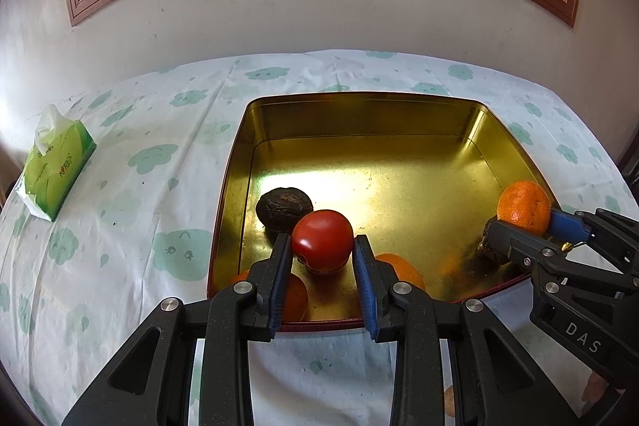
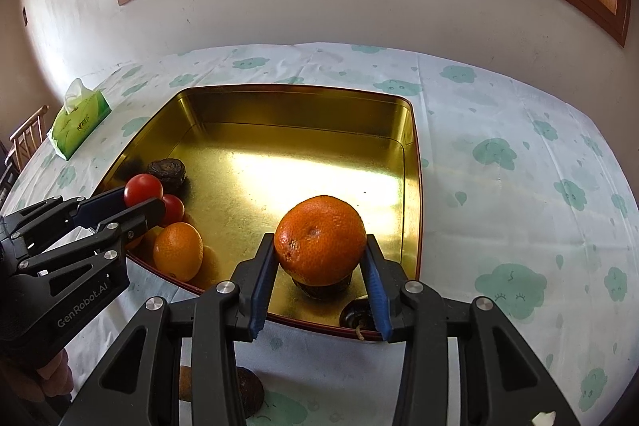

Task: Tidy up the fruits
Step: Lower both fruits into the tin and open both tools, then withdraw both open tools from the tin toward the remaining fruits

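Note:
A gold tin tray [image 1: 359, 154] [image 2: 303, 114] lies on the table. My left gripper [image 1: 322, 246] [image 2: 137, 200] is shut on a red tomato [image 1: 322, 240] [image 2: 142, 189] above the tray's near left corner. A second tomato [image 2: 174, 208], a dark wrinkled fruit [image 1: 284, 207] [image 2: 167, 171] and an orange [image 1: 399, 270] [image 2: 178, 250] lie in the tray below it. My right gripper [image 2: 321, 246] [image 1: 523, 222] is shut on an orange [image 2: 321, 240] [image 1: 523, 204] above a dark fruit [image 2: 323, 288] [image 1: 492, 246] at the tray's near right corner.
A green tissue pack [image 1: 56, 162] [image 2: 79, 122] lies at the table's far left. Dark fruits [image 2: 249, 390] [image 2: 355, 314] lie on the cloud-patterned cloth [image 2: 519, 186] near the tray's front rim. A wall with a window stands behind. A wooden chair [image 2: 26, 138] is at far left.

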The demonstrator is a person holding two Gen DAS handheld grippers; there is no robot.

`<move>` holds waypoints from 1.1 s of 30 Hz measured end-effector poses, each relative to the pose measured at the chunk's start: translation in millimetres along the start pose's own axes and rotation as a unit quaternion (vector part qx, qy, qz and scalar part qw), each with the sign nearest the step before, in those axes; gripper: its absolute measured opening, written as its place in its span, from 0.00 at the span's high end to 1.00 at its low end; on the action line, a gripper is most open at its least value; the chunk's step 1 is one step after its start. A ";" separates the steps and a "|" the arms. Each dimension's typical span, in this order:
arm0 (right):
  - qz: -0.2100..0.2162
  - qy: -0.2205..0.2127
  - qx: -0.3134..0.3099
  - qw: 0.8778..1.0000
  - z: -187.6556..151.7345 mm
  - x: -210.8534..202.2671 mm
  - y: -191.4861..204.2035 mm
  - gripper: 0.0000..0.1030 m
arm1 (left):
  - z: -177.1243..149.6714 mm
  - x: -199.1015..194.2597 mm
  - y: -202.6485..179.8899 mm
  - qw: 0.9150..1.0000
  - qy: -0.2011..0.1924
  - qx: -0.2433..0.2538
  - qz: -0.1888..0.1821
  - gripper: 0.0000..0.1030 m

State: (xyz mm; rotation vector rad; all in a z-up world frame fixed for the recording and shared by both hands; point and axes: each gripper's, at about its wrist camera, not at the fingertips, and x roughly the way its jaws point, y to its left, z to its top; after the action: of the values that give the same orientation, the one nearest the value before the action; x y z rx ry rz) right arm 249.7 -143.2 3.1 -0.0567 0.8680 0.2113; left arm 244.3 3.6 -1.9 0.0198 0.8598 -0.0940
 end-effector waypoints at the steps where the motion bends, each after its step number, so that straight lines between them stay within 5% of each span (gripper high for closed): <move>1: -0.001 0.000 0.000 1.000 0.1 0.3 -0.1 0.62 | 0.0 0.1 -0.2 1.000 0.000 0.000 0.001 0.69; 17: -0.005 -0.007 0.014 1.000 -5.9 -11.3 -2.0 0.59 | -2.7 -8.2 -2.1 1.000 -0.003 0.000 -0.001 0.59; 33: 0.002 -0.033 0.028 0.999 -28.7 -69.2 4.2 0.59 | -26.6 -64.0 -6.8 1.000 -0.025 -0.009 -0.008 0.56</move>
State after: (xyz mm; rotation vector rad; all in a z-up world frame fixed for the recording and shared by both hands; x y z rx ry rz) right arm 184.0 -154.1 37.4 0.0038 0.8069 0.1916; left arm 182.1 3.1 29.3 -0.0065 0.8116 -0.1023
